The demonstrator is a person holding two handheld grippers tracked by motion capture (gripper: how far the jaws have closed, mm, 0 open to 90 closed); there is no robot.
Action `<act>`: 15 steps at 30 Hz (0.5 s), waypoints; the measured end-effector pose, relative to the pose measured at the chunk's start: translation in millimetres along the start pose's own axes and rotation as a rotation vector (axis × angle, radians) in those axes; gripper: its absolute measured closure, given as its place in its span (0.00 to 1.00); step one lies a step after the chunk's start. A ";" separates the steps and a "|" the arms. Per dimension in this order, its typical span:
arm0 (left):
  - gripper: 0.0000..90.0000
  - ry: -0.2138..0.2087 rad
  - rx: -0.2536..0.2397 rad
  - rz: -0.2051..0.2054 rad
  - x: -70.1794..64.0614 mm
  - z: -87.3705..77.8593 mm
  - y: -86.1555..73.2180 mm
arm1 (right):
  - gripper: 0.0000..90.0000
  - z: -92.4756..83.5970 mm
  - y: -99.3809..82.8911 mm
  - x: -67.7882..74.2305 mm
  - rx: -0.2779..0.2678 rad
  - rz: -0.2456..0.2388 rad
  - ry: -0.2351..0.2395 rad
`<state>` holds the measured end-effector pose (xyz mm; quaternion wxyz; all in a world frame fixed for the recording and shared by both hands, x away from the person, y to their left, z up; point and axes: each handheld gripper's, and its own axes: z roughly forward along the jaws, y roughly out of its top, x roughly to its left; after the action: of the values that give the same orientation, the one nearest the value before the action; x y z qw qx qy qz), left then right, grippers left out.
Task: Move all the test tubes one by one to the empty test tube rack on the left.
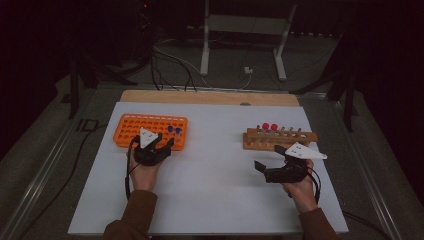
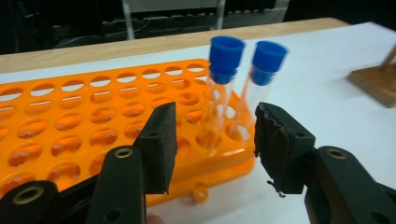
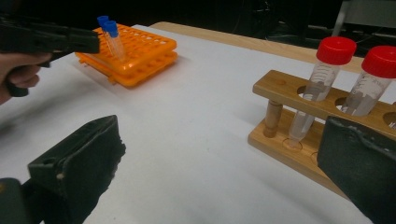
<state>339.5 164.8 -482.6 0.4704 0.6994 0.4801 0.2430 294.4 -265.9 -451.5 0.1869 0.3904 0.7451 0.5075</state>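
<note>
Risk: left gripper (image 2: 212,140), jaws open beside two blue-capped tubes (image 2: 245,88) in the orange rack (image 2: 93,126), could tip them; right gripper (image 3: 219,182) jaws open, empty.

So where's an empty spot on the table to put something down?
The wide white stretch between the orange rack and the wooden rack is bare. It is crowded by each rack, where the left gripper and right gripper hover.
</note>
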 end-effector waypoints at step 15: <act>0.18 -0.060 -0.069 -0.010 -15.9 -49.8 -0.6 | 0.00 -2.7 4.3 -2.8 0.000 -0.019 -0.036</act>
<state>293.1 171.7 -459.5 0.5097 0.6874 0.4604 0.2360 296.0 -269.0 -446.9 0.2051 0.3923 0.7453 0.4985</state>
